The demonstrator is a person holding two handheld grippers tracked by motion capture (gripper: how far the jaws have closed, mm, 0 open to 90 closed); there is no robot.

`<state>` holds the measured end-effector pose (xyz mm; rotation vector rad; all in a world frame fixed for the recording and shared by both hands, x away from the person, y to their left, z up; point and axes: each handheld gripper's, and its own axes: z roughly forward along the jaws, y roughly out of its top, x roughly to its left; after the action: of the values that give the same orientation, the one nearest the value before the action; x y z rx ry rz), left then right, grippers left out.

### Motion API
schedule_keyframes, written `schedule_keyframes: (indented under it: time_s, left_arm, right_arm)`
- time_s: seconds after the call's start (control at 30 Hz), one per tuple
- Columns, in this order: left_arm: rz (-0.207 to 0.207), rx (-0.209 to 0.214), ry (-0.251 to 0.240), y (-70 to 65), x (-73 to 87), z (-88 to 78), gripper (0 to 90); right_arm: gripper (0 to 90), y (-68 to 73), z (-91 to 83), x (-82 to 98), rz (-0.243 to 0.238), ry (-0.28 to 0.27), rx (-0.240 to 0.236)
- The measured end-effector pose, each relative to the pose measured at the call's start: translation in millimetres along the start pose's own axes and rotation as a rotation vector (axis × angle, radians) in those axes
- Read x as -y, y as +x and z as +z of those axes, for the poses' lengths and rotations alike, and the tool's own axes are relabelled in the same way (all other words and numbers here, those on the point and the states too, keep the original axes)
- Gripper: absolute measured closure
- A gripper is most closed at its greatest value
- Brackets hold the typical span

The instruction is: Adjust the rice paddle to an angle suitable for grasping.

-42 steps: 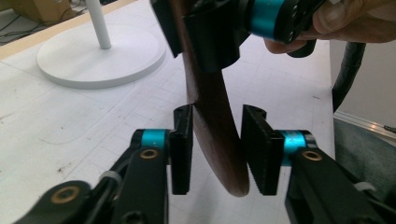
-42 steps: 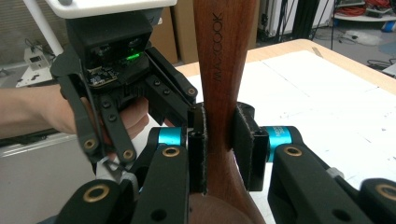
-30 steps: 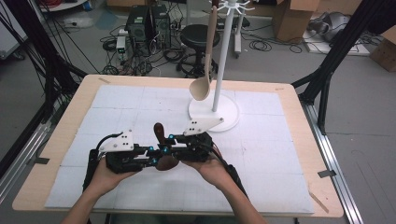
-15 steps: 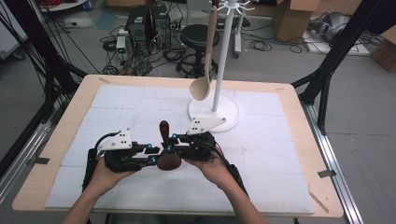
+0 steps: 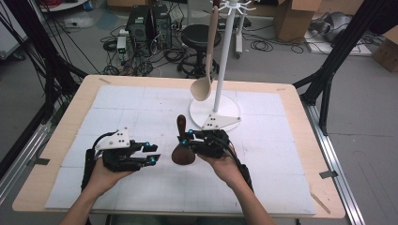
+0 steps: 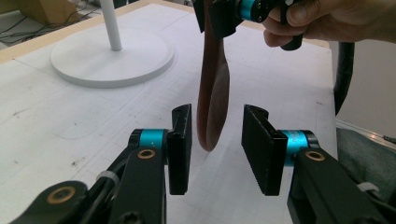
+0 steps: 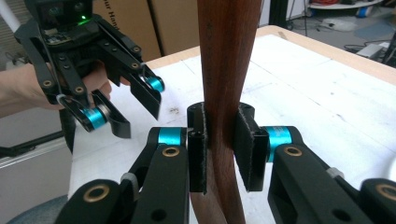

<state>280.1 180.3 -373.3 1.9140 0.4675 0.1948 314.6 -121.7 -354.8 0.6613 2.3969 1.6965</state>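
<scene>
My right gripper [image 7: 219,149] clamps the dark brown wooden spoon [image 5: 182,149]; my left gripper [image 6: 217,144], jaws just opening, holds nothing. A loose clamp could let the spoon swing.

Pretty clearly a robotics lab or workshop space I'm looking into, not anyone's home. The wooden table [image 5: 300,140] sits inside a black metal frame [image 5: 338,51] on a bare grey concrete floor [image 5: 366,122]. Behind it there are desktop computer towers [image 5: 149,23], a power strip [image 5: 121,43] and loose cables [image 5: 263,46] snaking all over the floor, plus a black stool [image 5: 197,35] and stacked cardboard boxes [image 5: 293,14] against the back.
</scene>
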Motion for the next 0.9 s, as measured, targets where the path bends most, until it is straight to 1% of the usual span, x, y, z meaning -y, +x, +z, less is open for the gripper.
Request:
schedule_keyframes:
  time_s: [0.13, 0.2, 0.27, 0.4, 0.47, 0.63, 0.83, 0.9]
  left_arm:
    - [-0.007, -0.007, -0.005, 0.3, 0.1, -0.8, 60.1]
    - [-0.005, -0.008, -0.003, 0.8, 0.2, -0.9, 58.6]
    - [-0.005, -0.016, -0.002, 1.1, 0.3, -1.2, 57.4]
    - [-0.008, -0.018, -0.004, 2.1, 0.0, -3.0, 56.3]
    - [-0.012, -0.025, -0.006, 2.4, -0.1, -4.0, 55.2]
    - [-0.019, -0.035, -0.009, 4.1, 0.2, -5.6, 52.6]
    - [-0.016, -0.055, -0.005, 5.9, 0.9, -7.4, 49.5]
    - [-0.021, -0.058, 0.003, 7.2, 1.3, -7.3, 48.4]
  right_arm:
    - [76.7, -4.9, -6.0, 0.0, -0.004, -0.008, 0.006]
    - [76.7, -7.1, -8.4, 0.0, 0.005, -0.014, 0.008]
    - [76.7, -10.0, -10.6, -0.3, 0.004, -0.020, 0.014]
    - [76.7, -15.9, -17.0, -1.1, 0.019, -0.028, 0.028]
    - [76.7, -19.3, -20.9, -1.7, 0.024, -0.034, 0.035]
    - [76.7, -28.1, -31.1, -3.0, 0.042, -0.059, 0.055]
    - [76.7, -35.0, -39.0, -5.2, 0.050, -0.064, 0.076]
    - [76.7, -36.9, -40.7, -6.4, 0.049, -0.062, 0.081]
